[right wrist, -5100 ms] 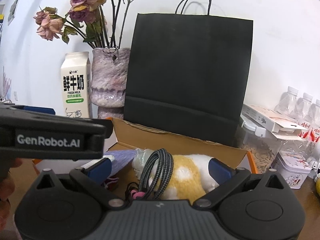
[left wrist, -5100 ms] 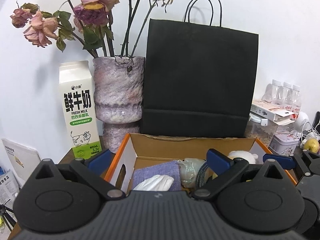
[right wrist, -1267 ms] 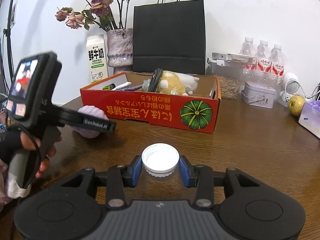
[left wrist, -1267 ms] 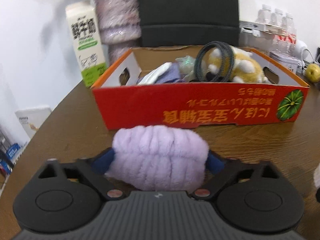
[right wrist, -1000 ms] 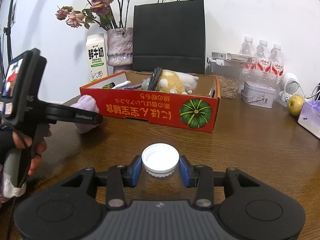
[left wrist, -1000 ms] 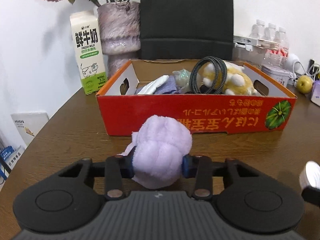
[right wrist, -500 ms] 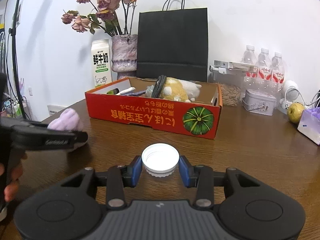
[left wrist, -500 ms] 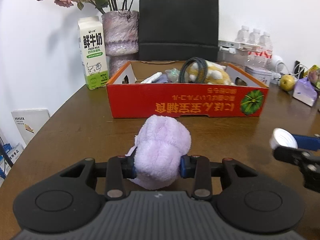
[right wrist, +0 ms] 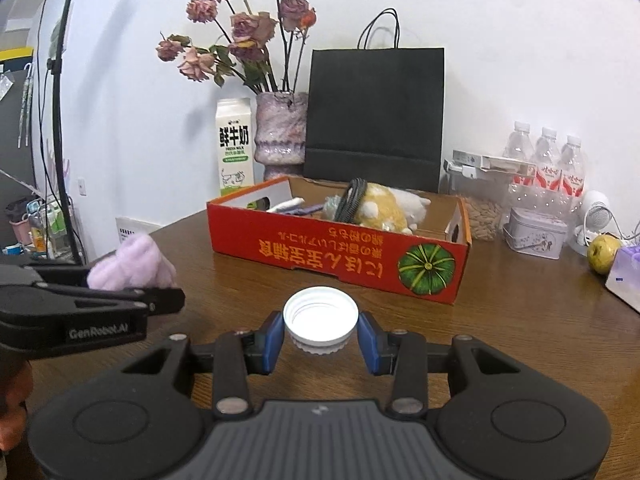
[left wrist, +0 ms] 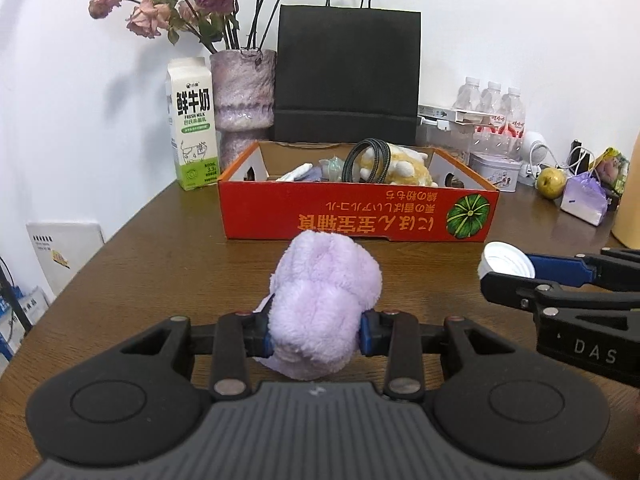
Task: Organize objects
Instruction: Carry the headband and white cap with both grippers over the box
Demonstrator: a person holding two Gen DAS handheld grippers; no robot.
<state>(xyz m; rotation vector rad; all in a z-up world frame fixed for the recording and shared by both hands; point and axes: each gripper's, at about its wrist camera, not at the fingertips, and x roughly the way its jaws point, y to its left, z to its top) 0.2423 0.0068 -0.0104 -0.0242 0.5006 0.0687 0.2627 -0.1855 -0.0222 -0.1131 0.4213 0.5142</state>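
Note:
My left gripper (left wrist: 316, 334) is shut on a fluffy lilac scrunchie (left wrist: 324, 300), held above the brown table in front of the red cardboard box (left wrist: 360, 216). It also shows at the left of the right wrist view (right wrist: 134, 262). My right gripper (right wrist: 320, 340) is shut on a white bottle cap (right wrist: 320, 314), open side up, in front of the box (right wrist: 340, 252). The cap shows at the right of the left wrist view (left wrist: 505, 261). The box holds a yellow plush toy (left wrist: 404, 166), a coiled black cable (left wrist: 366, 160) and small items.
Behind the box stand a milk carton (left wrist: 193, 128), a vase of dried roses (left wrist: 244, 100) and a black paper bag (left wrist: 347, 76). At the right are water bottles (right wrist: 548, 164), a tin (right wrist: 534, 238), a pear (right wrist: 604, 254) and a purple packet (left wrist: 582, 198).
Both grippers have drawn back and risen from the box, each keeping its object. The right gripper with the cap now shows larger in the left wrist view.

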